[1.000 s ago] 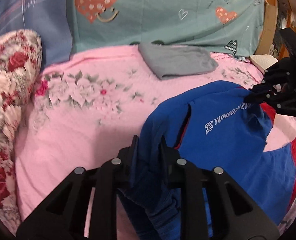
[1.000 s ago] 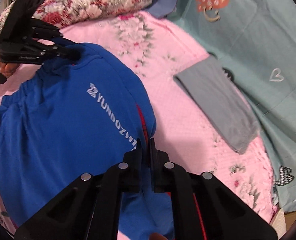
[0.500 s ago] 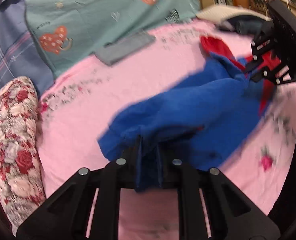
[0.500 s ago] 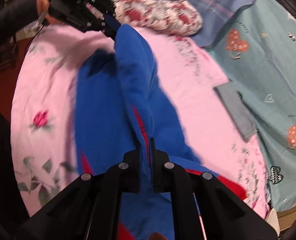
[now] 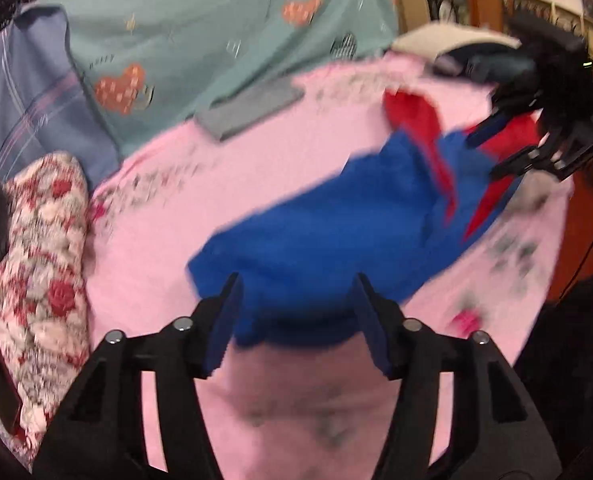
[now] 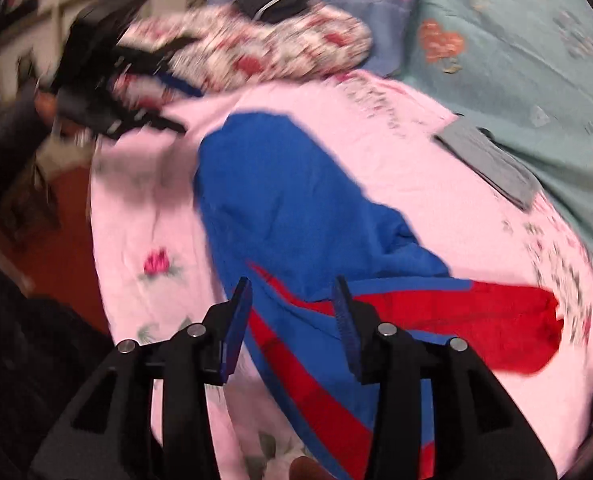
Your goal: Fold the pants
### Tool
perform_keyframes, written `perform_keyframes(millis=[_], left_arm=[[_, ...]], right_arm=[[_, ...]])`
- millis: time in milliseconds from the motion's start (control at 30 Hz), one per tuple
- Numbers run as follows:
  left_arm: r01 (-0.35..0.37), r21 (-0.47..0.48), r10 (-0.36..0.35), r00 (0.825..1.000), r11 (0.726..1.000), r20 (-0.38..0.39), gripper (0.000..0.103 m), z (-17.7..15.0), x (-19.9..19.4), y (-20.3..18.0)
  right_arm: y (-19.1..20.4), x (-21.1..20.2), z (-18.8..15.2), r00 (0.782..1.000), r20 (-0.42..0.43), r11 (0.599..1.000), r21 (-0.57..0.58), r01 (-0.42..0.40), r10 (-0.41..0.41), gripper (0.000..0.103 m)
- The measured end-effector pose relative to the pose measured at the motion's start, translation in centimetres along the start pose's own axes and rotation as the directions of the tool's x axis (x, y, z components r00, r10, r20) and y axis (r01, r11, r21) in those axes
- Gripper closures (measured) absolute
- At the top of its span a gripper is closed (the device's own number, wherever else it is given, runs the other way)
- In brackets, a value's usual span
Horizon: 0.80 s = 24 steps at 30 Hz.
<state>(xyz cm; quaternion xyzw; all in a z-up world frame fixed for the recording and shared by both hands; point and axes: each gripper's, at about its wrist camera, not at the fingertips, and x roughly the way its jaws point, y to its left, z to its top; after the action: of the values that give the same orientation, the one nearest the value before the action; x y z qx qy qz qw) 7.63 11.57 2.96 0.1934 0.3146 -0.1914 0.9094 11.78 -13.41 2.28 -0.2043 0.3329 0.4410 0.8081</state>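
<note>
The blue-and-red pants point(image 5: 336, 216) lie mid-frame, spread crooked on the pink bed point(image 5: 176, 200); left tool point(image 5: 296, 312) and right tool point(image 6: 292, 312) both gape wide, holding nothing. Folding looks barely begun.

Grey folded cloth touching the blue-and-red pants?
Apart. Right wrist view shows bare pink bedsheet between the grey folded cloth and the blue-and-red pants.
</note>
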Motion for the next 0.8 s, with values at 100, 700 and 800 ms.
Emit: perform_keyframes(millis=[100,700,800], left_arm=[[0.117,0.010,-0.117,0.993,0.993,0.020,0.034,4.2,2.0,-4.5],[0.353,-0.233,-0.409,0.872,0.906,-0.268,0.080,6.8,18.0,-10.0],[0.366,-0.250,-0.426,0.866,0.897,-0.263,0.082,6.9,18.2,-9.8]], right_arm=[[-4.6,-1.3,0.7,0.998,0.021,0.982,0.185,0.046,-0.051,0.059],[-29.9,9.3,1.6,0.822,-0.465,0.823,0.286,0.490,-0.328,0.051],[-31.1,11.2,1.6,0.810,-0.508,0.820,0.302,0.487,-0.294,0.051]])
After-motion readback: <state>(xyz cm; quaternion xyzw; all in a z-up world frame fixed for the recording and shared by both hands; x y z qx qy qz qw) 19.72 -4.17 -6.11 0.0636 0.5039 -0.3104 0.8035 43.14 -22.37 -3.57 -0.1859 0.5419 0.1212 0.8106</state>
